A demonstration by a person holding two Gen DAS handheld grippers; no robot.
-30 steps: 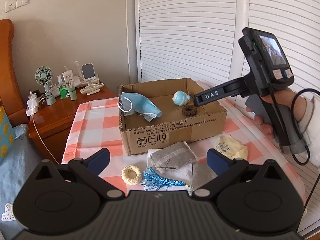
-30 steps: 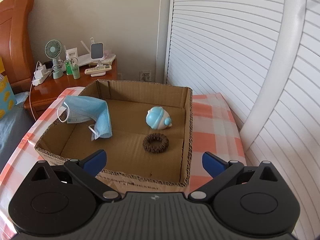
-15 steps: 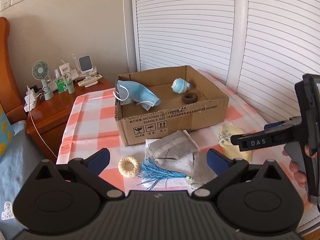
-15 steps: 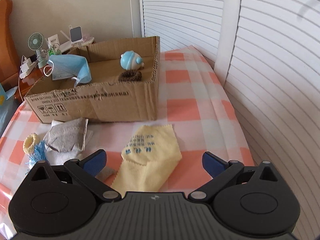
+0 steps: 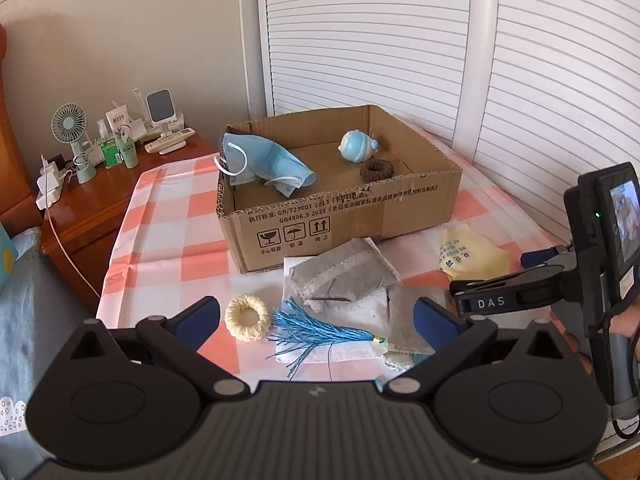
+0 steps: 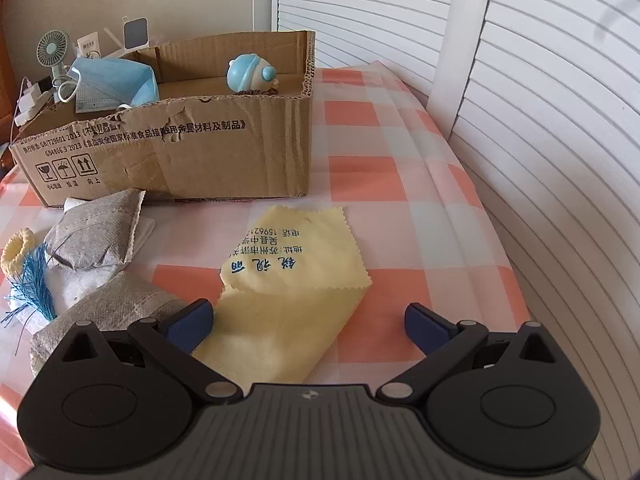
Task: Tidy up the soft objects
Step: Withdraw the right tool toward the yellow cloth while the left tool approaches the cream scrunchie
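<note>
A cardboard box [image 5: 344, 216] holds a blue face mask [image 5: 264, 162], a blue round toy [image 5: 356, 146] and a brown hair ring [image 5: 376, 169]. In front of it lie grey pouches [image 5: 340, 276], a cream hair ring [image 5: 247, 317], a blue tassel [image 5: 316, 334] and a yellow cloth [image 6: 284, 280]. My left gripper [image 5: 316, 318] is open and empty above the ring and tassel. My right gripper [image 6: 308, 322] is open and empty, low over the near end of the yellow cloth; it also shows at the right of the left wrist view [image 5: 516, 284].
The checked tablecloth [image 6: 392, 168] covers the table. White slatted doors [image 6: 540, 80] stand close along the right. A wooden nightstand [image 5: 92, 208] at the left carries a small fan [image 5: 70, 128], bottles and chargers.
My right gripper has pulled back from over the box and dropped low toward the yellow cloth. The left gripper has drawn back slightly. Both stay open.
</note>
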